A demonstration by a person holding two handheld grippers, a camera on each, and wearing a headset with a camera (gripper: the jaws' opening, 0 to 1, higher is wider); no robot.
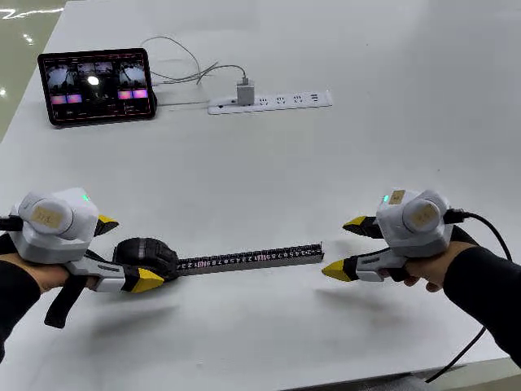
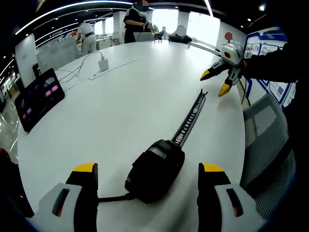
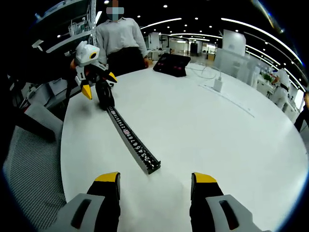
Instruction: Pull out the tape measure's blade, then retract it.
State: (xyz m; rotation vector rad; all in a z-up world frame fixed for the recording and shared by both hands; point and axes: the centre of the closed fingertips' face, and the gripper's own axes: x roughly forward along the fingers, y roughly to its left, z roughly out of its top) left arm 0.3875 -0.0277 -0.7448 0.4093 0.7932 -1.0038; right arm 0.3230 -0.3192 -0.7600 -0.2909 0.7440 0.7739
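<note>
A black tape measure (image 1: 147, 257) lies on the white table (image 1: 269, 171), its blade (image 1: 248, 259) pulled out flat to the right. The case (image 2: 155, 169) rests between the spread jaws of my left gripper (image 1: 126, 252), and I see a gap on each side of it in the left gripper view. My right gripper (image 1: 345, 247) is open just right of the blade's end hook (image 1: 320, 247). In the right gripper view the hook (image 3: 152, 166) lies just ahead of the yellow-tipped jaws of my right gripper (image 3: 156, 178), with nothing between them.
A tablet (image 1: 96, 85) with a lit screen stands at the back left. A white power strip (image 1: 273, 102) with a charger and cables lies behind the work. A grey mesh chair (image 2: 268, 145) stands at the table's near edge. People (image 2: 135, 19) are at the far side.
</note>
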